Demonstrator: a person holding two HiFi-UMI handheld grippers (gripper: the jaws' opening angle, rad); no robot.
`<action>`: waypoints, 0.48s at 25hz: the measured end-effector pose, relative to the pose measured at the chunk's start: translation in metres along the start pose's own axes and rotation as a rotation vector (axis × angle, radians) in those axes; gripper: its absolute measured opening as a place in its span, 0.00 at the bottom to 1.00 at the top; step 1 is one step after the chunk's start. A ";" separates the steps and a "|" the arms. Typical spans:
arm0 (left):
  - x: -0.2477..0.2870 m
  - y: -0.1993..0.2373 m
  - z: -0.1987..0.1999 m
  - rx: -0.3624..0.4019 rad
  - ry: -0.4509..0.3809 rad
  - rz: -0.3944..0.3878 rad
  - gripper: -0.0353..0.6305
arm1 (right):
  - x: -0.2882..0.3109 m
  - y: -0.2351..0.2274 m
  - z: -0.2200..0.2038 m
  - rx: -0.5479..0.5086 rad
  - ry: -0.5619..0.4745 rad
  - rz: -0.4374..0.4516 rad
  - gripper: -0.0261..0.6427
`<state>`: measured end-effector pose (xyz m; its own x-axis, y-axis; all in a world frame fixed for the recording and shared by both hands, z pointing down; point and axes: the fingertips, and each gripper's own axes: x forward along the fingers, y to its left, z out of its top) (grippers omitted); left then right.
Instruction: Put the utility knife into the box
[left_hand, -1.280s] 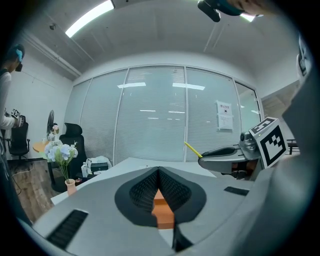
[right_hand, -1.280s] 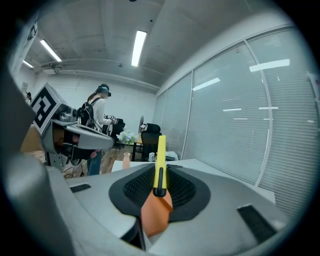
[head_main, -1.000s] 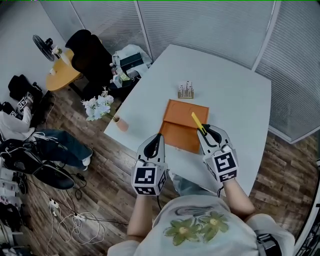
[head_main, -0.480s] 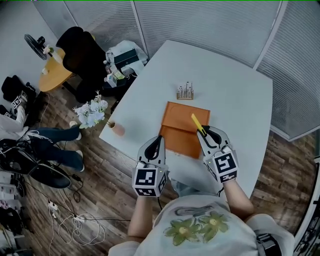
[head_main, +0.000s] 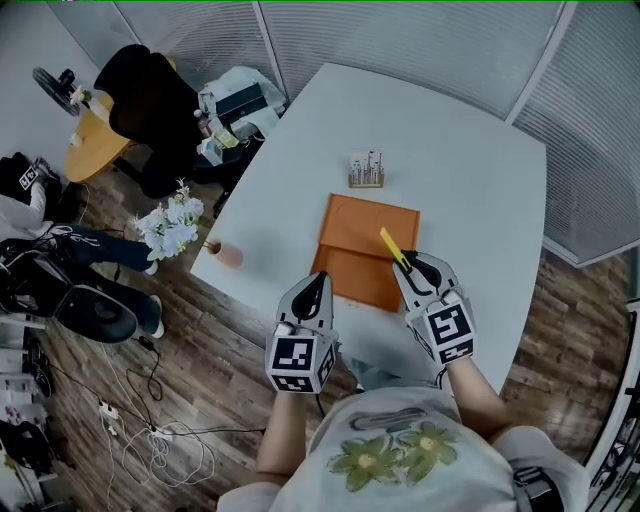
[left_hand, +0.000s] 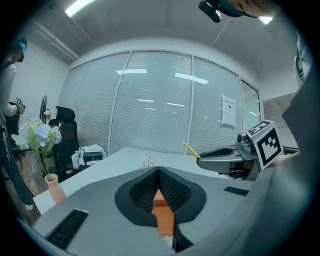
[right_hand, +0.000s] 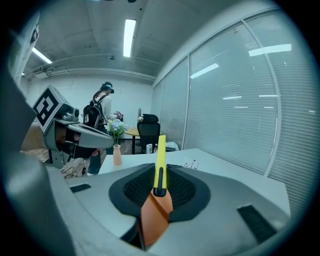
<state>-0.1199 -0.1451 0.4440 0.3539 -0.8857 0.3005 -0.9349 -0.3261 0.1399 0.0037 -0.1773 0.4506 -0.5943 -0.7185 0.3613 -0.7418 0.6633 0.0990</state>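
Observation:
A flat orange box (head_main: 365, 245) lies on the white table (head_main: 470, 190). My right gripper (head_main: 412, 265) is shut on a yellow utility knife (head_main: 393, 248), which sticks out over the box's right part. In the right gripper view the knife (right_hand: 160, 165) stands up between the pads, with the box (right_hand: 155, 215) below it. My left gripper (head_main: 318, 282) hovers at the box's near left edge, shut with nothing in it. In the left gripper view its pads (left_hand: 172, 190) meet at the tips, and the orange box (left_hand: 162, 215) shows under them.
A small rack of thin upright items (head_main: 366, 172) stands just beyond the box. A pink vase (head_main: 226, 255) with pale flowers (head_main: 168, 225) sits at the table's left edge. A black chair (head_main: 150, 95), a yellow round table (head_main: 90, 140) and floor cables (head_main: 150, 440) lie to the left.
The head view has shifted a little, so the table sits higher in the picture. Both grippers keep their places at the box, with the knife still held.

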 end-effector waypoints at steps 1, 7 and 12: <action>0.001 0.001 -0.001 -0.003 0.003 0.000 0.05 | 0.002 0.001 -0.002 0.001 0.004 0.004 0.15; 0.004 0.006 -0.009 -0.031 0.021 -0.006 0.05 | 0.011 0.004 -0.014 0.003 0.034 0.024 0.15; 0.009 0.010 -0.017 -0.043 0.040 -0.010 0.05 | 0.020 0.006 -0.029 0.015 0.066 0.040 0.15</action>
<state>-0.1261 -0.1504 0.4643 0.3644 -0.8686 0.3358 -0.9298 -0.3193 0.1831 -0.0035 -0.1814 0.4855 -0.6022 -0.6759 0.4249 -0.7228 0.6875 0.0693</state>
